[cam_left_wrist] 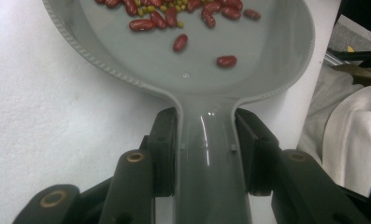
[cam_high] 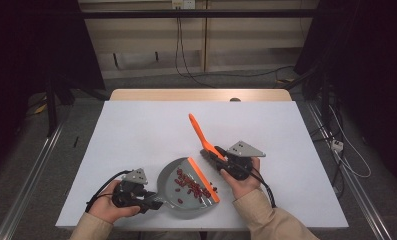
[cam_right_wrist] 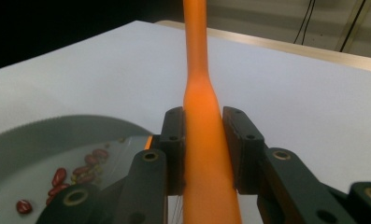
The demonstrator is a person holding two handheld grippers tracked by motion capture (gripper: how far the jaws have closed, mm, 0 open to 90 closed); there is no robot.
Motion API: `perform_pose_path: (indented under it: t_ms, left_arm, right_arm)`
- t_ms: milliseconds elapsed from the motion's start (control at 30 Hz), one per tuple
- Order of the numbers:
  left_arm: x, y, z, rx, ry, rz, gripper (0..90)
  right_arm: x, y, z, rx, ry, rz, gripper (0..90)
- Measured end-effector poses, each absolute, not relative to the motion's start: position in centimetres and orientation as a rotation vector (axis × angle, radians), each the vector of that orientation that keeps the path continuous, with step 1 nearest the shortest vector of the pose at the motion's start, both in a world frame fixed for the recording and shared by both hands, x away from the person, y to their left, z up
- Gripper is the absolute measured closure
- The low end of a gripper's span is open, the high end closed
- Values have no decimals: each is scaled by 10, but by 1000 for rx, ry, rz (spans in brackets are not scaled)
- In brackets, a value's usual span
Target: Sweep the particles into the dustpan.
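White desk (cam_high: 136, 130) carries it all: left gripper (cam_left_wrist: 206, 149) fingers clamp the grey dustpan (cam_high: 183, 192) handle at the near edge, its bean-strewn pan opening rightward, while right gripper (cam_right_wrist: 204, 149) fingers pinch the orange brush (cam_high: 202, 136) handle, long axis running far-left, just beside the pan's lip.

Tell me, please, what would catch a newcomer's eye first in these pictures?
The bright orange brush stands out, slanting up over the white table with the right gripper clamped on its handle. Next comes the grey dustpan near the front edge, holding a scatter of red beans along its orange lip, its handle clamped in the left gripper.
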State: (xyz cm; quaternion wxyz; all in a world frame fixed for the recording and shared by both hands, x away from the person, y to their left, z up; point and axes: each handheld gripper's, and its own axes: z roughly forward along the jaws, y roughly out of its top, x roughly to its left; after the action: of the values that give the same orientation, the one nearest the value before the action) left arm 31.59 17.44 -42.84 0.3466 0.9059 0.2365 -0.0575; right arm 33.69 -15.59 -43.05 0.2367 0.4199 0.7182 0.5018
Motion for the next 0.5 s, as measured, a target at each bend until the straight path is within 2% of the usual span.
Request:
perform_pose_path:
  t_ms: [300, 500]
  left_arm:
    - [314, 173, -428, 2352, 625, -138, 627]
    - [315, 173, -430, 2356, 620, -147, 627]
  right_arm:
    - [312, -126, -441, 1154, 1945, 1405, 711]
    - [312, -116, -435, 1161, 1918, 1535, 714]
